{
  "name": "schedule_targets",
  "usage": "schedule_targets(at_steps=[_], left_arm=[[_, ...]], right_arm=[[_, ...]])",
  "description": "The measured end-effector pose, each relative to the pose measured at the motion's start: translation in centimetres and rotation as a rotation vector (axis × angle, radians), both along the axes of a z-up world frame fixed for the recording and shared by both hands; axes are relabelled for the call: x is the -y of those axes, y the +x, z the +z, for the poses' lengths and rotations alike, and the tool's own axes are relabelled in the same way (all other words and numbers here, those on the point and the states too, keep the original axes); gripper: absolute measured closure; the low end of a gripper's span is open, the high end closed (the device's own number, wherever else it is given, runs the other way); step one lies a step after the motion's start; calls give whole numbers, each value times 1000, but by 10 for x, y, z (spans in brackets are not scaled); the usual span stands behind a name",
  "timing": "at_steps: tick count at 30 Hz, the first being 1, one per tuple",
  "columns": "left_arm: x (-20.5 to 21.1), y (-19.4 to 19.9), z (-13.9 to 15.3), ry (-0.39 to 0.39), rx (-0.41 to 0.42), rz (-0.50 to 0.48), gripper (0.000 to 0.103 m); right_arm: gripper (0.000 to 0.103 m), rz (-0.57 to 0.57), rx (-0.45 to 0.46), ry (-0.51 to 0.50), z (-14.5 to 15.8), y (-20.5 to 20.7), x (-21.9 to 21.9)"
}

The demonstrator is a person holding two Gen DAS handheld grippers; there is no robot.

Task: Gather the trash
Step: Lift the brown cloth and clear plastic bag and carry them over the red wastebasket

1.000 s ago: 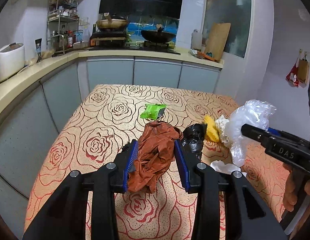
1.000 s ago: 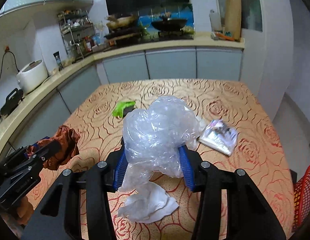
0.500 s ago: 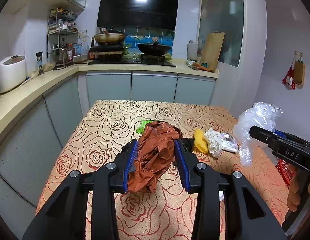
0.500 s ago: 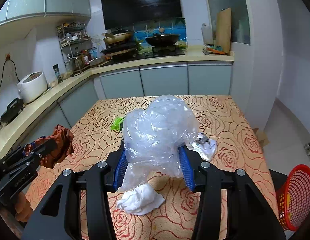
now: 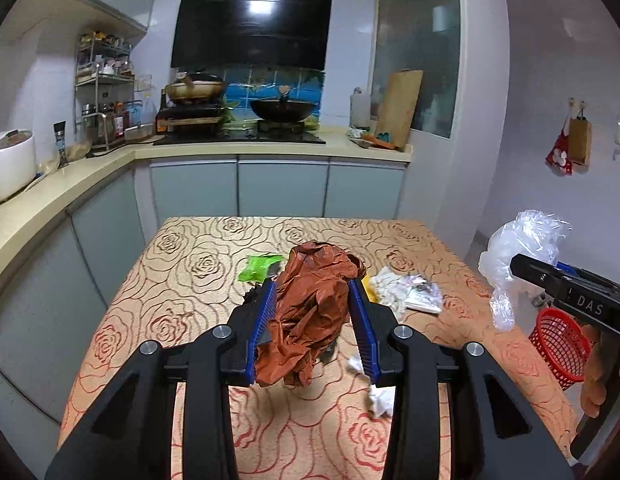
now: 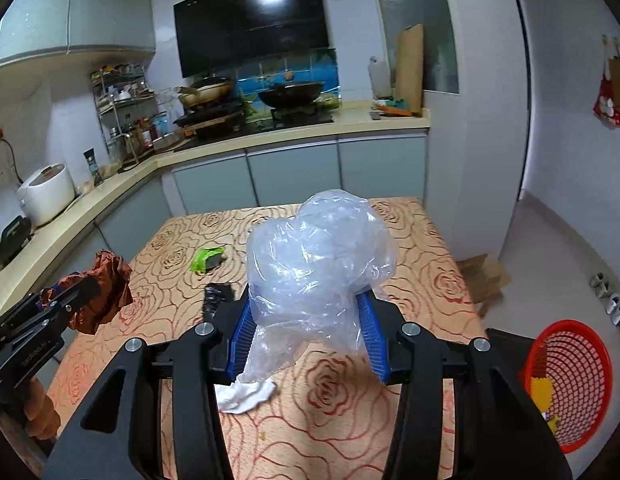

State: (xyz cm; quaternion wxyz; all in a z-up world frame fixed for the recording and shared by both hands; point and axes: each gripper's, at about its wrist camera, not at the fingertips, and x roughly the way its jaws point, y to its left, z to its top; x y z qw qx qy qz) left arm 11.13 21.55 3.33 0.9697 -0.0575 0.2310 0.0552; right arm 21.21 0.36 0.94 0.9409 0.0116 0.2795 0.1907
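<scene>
Crinkled rust-brown plastic bag [image 5: 310, 312] hangs pinched in the left hand-held gripper [image 5: 314, 328], clear plastic bag [image 6: 318, 264] in the right hand-held gripper [image 6: 306, 336] — both above the counter [image 5: 190, 280]. Light, limp, slippery film, I judge — grip the bunched middle, not loose tails.

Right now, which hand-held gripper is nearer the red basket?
Right. The right hand-held gripper, clamping the clear plastic bag, sits just beside the red basket. The left hand-held gripper, holding the brown bag, is farther, over the table.
</scene>
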Motion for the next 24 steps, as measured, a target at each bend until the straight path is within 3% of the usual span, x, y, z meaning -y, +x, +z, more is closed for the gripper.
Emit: schedule_targets(at_steps=[13,24], left_arm=[[44,17,4,3,9,-97,67],[110,41,0,-6,2,-253,67]], right_arm=[[57,-117,13,10,2,-2,52],[57,-244,6,13,-5,-6,111]])
